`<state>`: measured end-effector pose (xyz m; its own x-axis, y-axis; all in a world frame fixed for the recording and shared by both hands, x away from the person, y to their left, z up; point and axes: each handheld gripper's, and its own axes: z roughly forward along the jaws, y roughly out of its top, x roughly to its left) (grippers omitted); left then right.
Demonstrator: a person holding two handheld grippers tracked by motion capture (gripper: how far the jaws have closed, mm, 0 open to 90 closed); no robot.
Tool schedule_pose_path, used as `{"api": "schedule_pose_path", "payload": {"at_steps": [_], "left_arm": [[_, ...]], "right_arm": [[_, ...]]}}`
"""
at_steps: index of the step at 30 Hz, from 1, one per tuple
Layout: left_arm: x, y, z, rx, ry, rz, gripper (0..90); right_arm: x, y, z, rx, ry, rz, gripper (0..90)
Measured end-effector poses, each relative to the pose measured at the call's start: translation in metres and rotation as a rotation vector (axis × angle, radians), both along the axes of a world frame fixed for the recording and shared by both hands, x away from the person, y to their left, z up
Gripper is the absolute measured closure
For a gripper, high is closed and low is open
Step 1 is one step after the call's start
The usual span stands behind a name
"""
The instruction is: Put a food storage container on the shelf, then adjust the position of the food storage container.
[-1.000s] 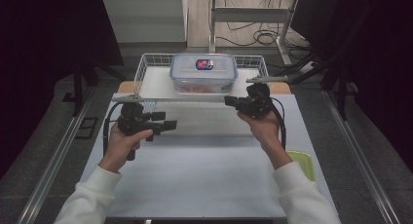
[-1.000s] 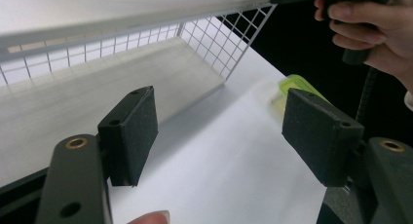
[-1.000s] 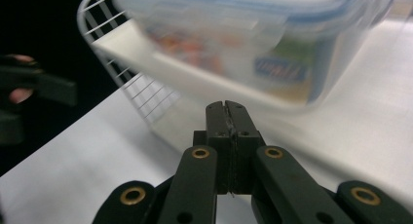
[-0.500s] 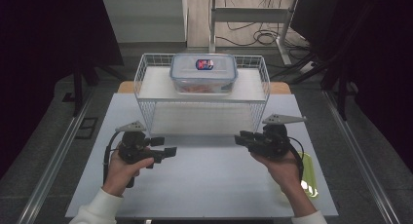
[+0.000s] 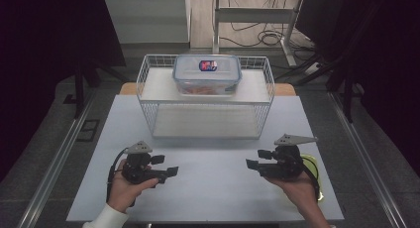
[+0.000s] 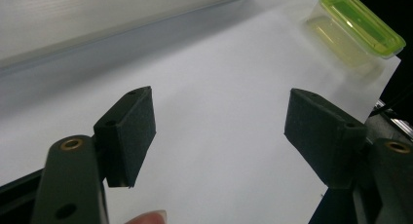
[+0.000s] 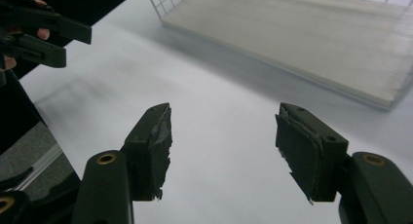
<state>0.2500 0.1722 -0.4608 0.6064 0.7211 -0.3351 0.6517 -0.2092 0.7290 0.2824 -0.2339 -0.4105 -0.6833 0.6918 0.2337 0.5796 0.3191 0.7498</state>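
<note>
My left gripper [image 5: 166, 165] lies low over the white table [image 5: 213, 188] at the near left. Its jaws point right and stand open with nothing between them [image 6: 219, 112]. My right gripper [image 5: 257, 159] is at the near right, pointing left toward the other one. Its jaws have just been opening and now stand open over bare table with nothing between them [image 7: 224, 126]. A clear box with a blue-rimmed lid [image 5: 207, 74] rests on the top shelf of a white wire rack [image 5: 148, 74] at the back of the table.
A clear tub with a green lid [image 5: 313, 169] sits at the table's right edge, partly behind my right hand; it also shows in the left gripper view [image 6: 355, 29]. The rack's lower shelf [image 7: 302, 34] lies ahead of both grippers.
Both hands have drawn back from the rack toward the table's near edge and sunk lower. The right gripper's jaws stand wider apart than before.
</note>
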Motion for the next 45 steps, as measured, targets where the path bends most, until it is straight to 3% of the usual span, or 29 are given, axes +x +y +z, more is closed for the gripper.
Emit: {"api": "schedule_pose_path", "payload": {"at_steps": [12,20,39,45], "left_arm": [[0.0,0.008,0.004,-0.001,-0.008,0.018,26.5],[0.0,0.007,0.008,-0.008,-0.016,0.02,26.4],[-0.003,0.006,0.002,0.013,0.019,0.018,26.2],[-0.002,0.006,0.001,0.014,0.023,0.019,26.1]], "right_arm": [[-0.008,-0.01,-0.006,-0.038,0.018,-0.014,36.7],[-0.011,-0.027,-0.003,-0.04,0.014,-0.054,36.7],[-0.018,-0.091,-0.005,-0.117,0.024,-0.213,44.3],[-0.022,-0.122,-0.01,-0.151,0.058,-0.292,58.1]]}}
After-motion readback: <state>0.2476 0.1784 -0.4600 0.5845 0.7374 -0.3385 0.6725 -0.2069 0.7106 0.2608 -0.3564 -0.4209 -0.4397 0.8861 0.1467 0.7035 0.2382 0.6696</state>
